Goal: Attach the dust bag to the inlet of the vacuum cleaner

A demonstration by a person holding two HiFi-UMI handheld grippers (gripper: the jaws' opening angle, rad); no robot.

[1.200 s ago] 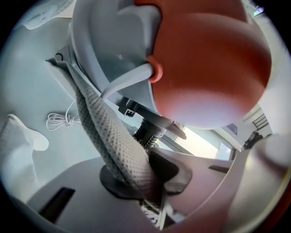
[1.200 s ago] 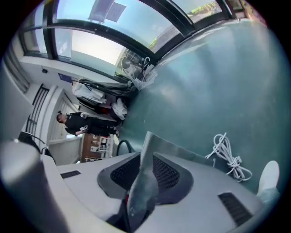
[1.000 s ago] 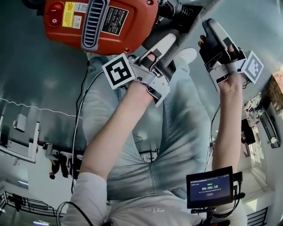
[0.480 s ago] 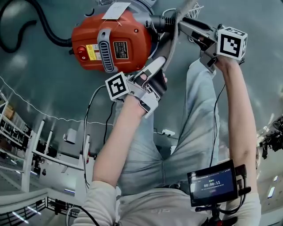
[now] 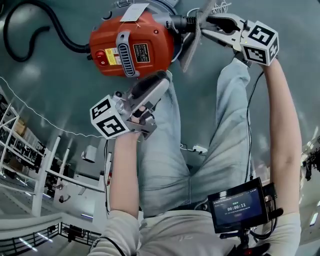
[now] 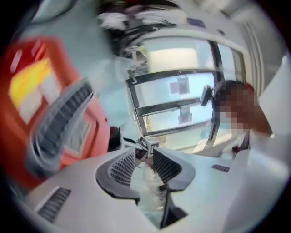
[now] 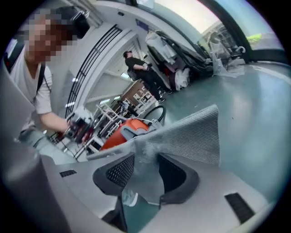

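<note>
The orange vacuum cleaner (image 5: 132, 47) lies on the floor at the top of the head view, its inlet (image 5: 182, 22) pointing right. A grey mesh dust bag (image 5: 190, 45) hangs just by the inlet, and my right gripper (image 5: 207, 20) is shut on its upper end. In the right gripper view the bag's fabric (image 7: 191, 136) fills the gap of that gripper (image 7: 145, 159), with the vacuum (image 7: 122, 132) behind. My left gripper (image 5: 162, 77) hovers below the vacuum, apart from the bag. Its jaws (image 6: 144, 154) stand a little apart with nothing between them; the vacuum (image 6: 36, 104) is blurred at the left.
A black hose (image 5: 30, 30) loops from the vacuum to the upper left. A white cable coil (image 5: 220, 6) lies beyond the right gripper. Metal shelving (image 5: 20, 150) stands at the left. A person (image 7: 136, 63) stands far off by racks.
My left gripper has let go of the dust bag and drawn back down and left, away from the vacuum. The right gripper still holds the bag by the inlet.
</note>
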